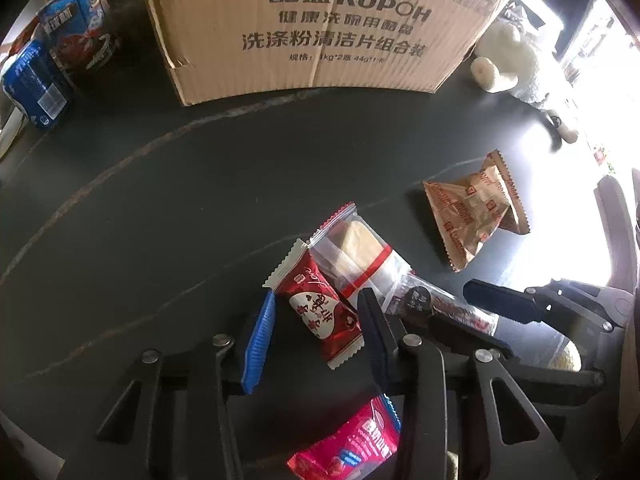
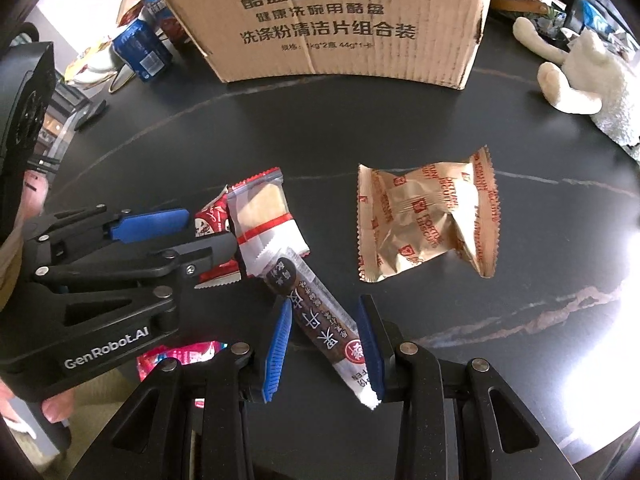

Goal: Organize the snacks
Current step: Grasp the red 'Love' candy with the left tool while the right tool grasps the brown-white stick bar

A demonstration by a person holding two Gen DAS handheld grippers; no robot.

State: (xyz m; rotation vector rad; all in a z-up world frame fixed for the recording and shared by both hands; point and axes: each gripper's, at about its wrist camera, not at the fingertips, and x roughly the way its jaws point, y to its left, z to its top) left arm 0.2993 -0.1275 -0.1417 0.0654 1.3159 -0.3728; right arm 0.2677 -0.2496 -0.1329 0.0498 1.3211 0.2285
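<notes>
Where the left wrist camera looks out, a dark stone-look table [image 1: 160, 208] with thin pale veins fills the scene, and a printed cardboard box [image 1: 320, 28] stands at its far edge. Blue snack cartons [image 1: 60, 40] sit far left, a white plush toy [image 1: 508, 56] far right, and glare from the right washes out the room beyond. The left gripper [image 1: 316, 328] is spread open around a red snack packet [image 1: 320, 308], its fingers apart from the wrapper on both sides. A clear-wrapped cake [image 1: 360, 256] overlaps that packet on the right, a tan crinkled packet [image 1: 476, 216] lies farther right, and a pink packet [image 1: 352, 444] shows near, partly hidden by the gripper frame. From the right wrist camera, the same table [image 2: 440, 128] carries the box [image 2: 328, 20] far and the plush toy [image 2: 580, 76] far right. The right gripper [image 2: 328, 344] is released, straddling a long brown snack bar [image 2: 316, 316]; whether the right pad touches it is hard to tell. The left gripper [image 2: 180, 232] enters from the left, covering most of the red packet [image 2: 212, 220], beside the cake [image 2: 268, 216] and the tan packet [image 2: 428, 220].
</notes>
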